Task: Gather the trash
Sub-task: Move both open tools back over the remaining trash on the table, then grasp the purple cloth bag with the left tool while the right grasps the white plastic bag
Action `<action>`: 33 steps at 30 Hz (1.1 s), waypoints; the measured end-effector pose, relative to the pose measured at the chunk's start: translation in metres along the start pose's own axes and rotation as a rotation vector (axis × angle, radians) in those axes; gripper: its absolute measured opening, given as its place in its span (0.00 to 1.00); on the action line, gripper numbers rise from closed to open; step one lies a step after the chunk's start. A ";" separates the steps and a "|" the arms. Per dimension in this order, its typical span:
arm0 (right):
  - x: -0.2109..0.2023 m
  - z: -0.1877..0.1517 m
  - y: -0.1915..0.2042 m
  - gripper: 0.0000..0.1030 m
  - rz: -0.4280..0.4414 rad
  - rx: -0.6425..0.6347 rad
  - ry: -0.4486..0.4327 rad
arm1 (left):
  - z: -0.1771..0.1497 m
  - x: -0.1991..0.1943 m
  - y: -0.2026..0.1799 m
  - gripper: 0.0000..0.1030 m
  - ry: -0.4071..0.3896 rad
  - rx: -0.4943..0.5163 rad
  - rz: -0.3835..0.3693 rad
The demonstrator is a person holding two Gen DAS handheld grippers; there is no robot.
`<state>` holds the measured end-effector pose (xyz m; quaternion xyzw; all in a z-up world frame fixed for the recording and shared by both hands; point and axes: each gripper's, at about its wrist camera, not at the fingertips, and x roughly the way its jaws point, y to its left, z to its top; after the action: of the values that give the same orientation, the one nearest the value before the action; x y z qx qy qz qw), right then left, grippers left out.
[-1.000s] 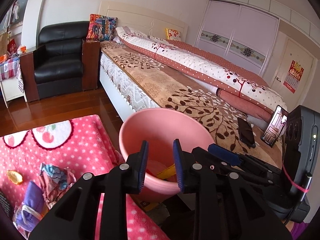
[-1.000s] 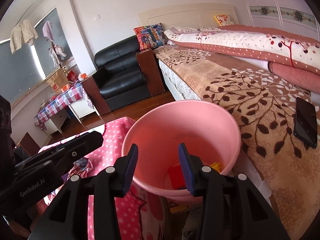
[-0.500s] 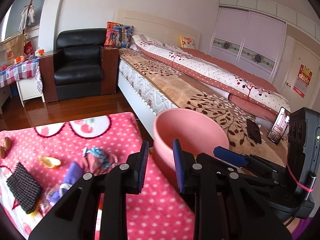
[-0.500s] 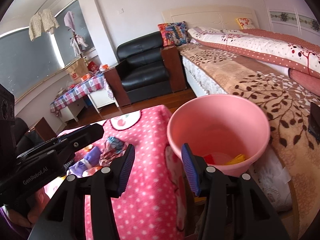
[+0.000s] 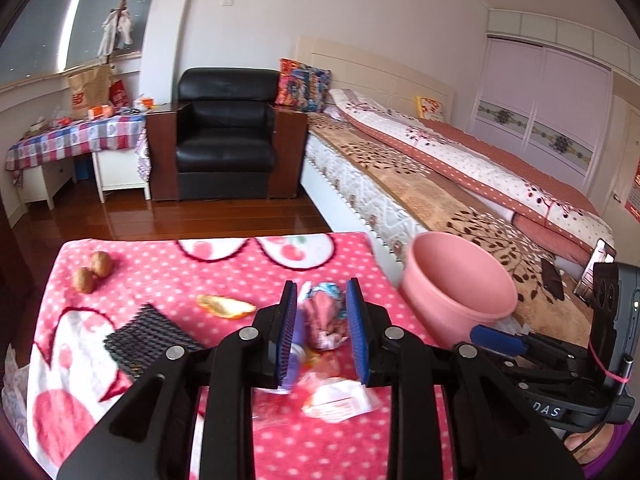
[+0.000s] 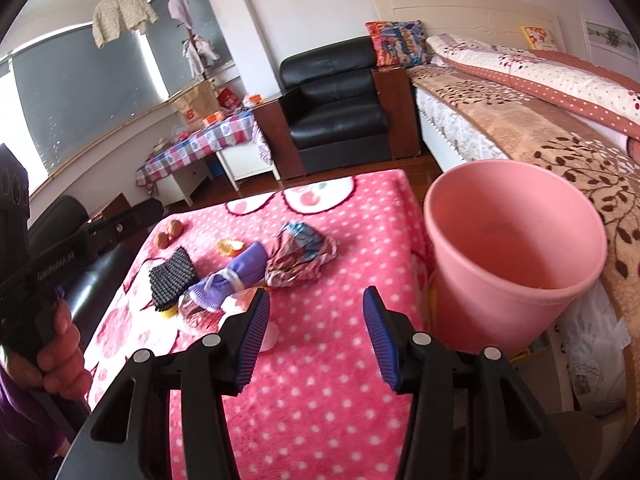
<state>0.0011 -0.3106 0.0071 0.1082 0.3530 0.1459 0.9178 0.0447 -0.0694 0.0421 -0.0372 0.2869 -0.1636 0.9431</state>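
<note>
- The left gripper (image 5: pixel 321 328), black with ribbed blue pads, hangs above a table covered by a pink polka-dot fleece cloth (image 5: pixel 208 272); its jaws stand partly apart with nothing clamped between them.
- Seen through the gap between those jaws, a crumpled pink-and-blue foil wrapper (image 5: pixel 324 312) lies on the cloth below; it looks clear of the pads.
- Just below it in the left wrist view are a purple packet (image 5: pixel 294 364), partly hidden by the left jaw, and a blurred white-and-red plastic wrapper (image 5: pixel 340 398).
- A piece of orange peel (image 5: pixel 226 305) lies left of the foil wrapper, and a black ribbed rectangular pad (image 5: pixel 150 336) lies nearer the left edge of the cloth.
- Two brown walnuts (image 5: pixel 92 271) sit side by side towards the far left corner of the cloth, well apart from the wrappers.
- The right gripper (image 6: pixel 316 330), of the same black and blue make, is over a bare stretch of the cloth; its jaws are wide apart and hold nothing.
- A round pink plastic bin (image 6: pixel 516 256) stands just off the right edge of the table, between it and a bed with a brown leaf-patterned cover (image 6: pixel 560 148).
- From the right wrist view the rubbish forms a loose heap left of the bin; the bin's bottom is out of sight.
- A hand (image 6: pixel 60 352) in a purple sleeve grips the left gripper's handle at the left edge of the right wrist view.
- A black leather armchair (image 5: pixel 226 148) stands against the far wall beside the bed.
</note>
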 end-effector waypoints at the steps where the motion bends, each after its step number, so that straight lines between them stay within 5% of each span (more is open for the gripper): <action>1: 0.002 -0.001 0.004 0.47 0.011 -0.008 0.008 | -0.001 -0.003 0.006 0.24 -0.003 -0.007 0.011; 10: 0.030 -0.012 0.032 0.50 0.076 -0.070 0.092 | -0.012 -0.018 0.045 0.24 -0.010 -0.051 0.087; 27: 0.085 -0.021 0.047 0.53 0.103 -0.088 0.226 | -0.037 -0.001 0.059 0.24 0.105 -0.068 0.076; 29: 0.088 -0.022 0.047 0.39 0.102 -0.096 0.241 | -0.039 0.000 0.061 0.24 0.120 -0.067 0.073; 33: 0.086 -0.027 0.044 0.34 0.124 -0.094 0.245 | -0.045 0.004 0.062 0.24 0.154 -0.064 0.074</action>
<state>0.0350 -0.2371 -0.0519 0.0681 0.4477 0.2309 0.8612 0.0409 -0.0109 -0.0079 -0.0442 0.3649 -0.1216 0.9220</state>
